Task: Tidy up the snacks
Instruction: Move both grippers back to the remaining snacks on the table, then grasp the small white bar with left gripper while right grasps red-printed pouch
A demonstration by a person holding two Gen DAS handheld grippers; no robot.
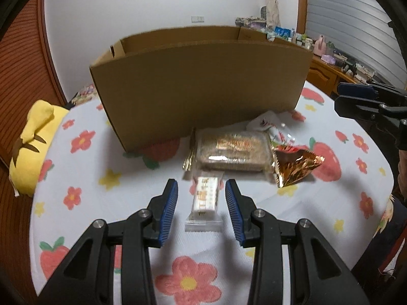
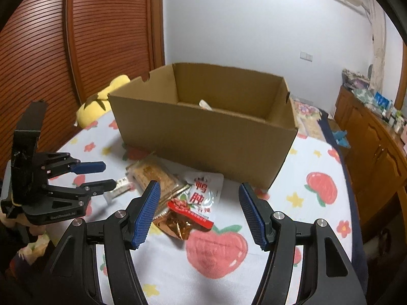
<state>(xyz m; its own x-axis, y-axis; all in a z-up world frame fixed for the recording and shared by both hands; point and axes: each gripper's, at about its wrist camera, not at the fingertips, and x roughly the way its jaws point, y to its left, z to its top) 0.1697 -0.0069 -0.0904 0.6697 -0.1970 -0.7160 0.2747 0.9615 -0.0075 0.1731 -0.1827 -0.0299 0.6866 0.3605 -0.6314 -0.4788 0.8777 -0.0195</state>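
A small white snack bar (image 1: 204,200) in clear wrap lies on the flowered cloth (image 1: 101,203). My left gripper (image 1: 201,183) is open and straddles the bar, with a gap on each side of its blue pads. Just behind the bar lie a clear pack of brown biscuits (image 1: 231,150), a gold and red foil packet (image 1: 295,165) and a white pouch (image 1: 269,124). My right gripper (image 2: 199,186) hovers open above the white pouch (image 2: 203,193) with red characters and the foil packet (image 2: 178,223), holding nothing. The open cardboard box (image 2: 203,132) stands behind the snacks, with something white (image 2: 204,104) inside.
A yellow plush toy (image 1: 33,142) lies at the cloth's left edge beside a slatted wooden door (image 2: 76,50). A wooden cabinet (image 2: 376,139) with clutter on top runs along the right. From the right wrist view, the left gripper (image 2: 108,175) sits at the left by the biscuit pack (image 2: 152,175).
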